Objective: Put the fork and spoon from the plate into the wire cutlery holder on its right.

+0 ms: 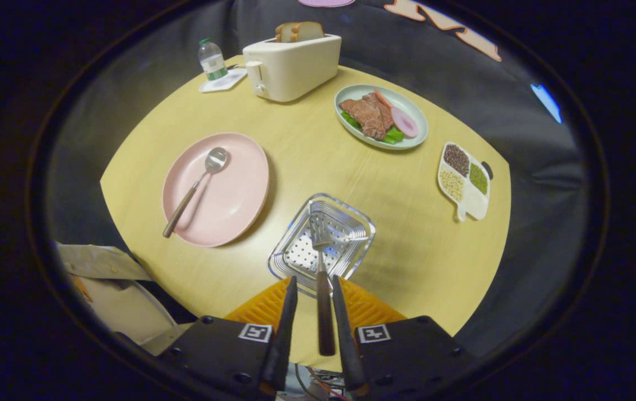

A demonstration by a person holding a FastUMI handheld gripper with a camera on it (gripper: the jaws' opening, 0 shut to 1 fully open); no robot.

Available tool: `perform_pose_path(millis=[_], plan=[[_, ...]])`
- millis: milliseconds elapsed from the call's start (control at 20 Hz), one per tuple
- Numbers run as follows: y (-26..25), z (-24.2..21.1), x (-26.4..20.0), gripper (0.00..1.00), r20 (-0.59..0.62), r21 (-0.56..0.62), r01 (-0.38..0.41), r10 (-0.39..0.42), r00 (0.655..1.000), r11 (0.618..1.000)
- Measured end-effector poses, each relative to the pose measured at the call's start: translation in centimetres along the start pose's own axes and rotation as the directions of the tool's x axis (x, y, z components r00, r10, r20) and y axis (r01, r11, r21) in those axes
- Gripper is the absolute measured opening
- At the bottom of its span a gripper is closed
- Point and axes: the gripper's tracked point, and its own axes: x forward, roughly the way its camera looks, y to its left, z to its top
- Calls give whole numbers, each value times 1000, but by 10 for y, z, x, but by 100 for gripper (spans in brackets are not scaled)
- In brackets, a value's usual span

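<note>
Tool [313, 289] grips wood-handled fork [322, 278] above square wire holder [322, 240]

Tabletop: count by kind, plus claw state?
Plates: 2, pink plate, food plate
Cutlery: 2, spoon, fork
Holder: 1
Toaster: 1
Bottle: 1
Divided dish: 1
Total: 8
Claw shut on the fork, tines over the holder.
</note>
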Motion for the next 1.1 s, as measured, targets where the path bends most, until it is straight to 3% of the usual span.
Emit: perform_pose_path(millis=[250, 500, 950, 1100], plan=[[13, 15, -6, 100, 114, 61, 0, -7, 994, 998], [32, 38, -19, 99, 274, 90, 44, -67, 959, 995], [90, 67, -16, 99, 465, 190, 18, -107, 879, 982], [107, 80, -10, 99, 543, 182, 34, -129, 829, 983]])
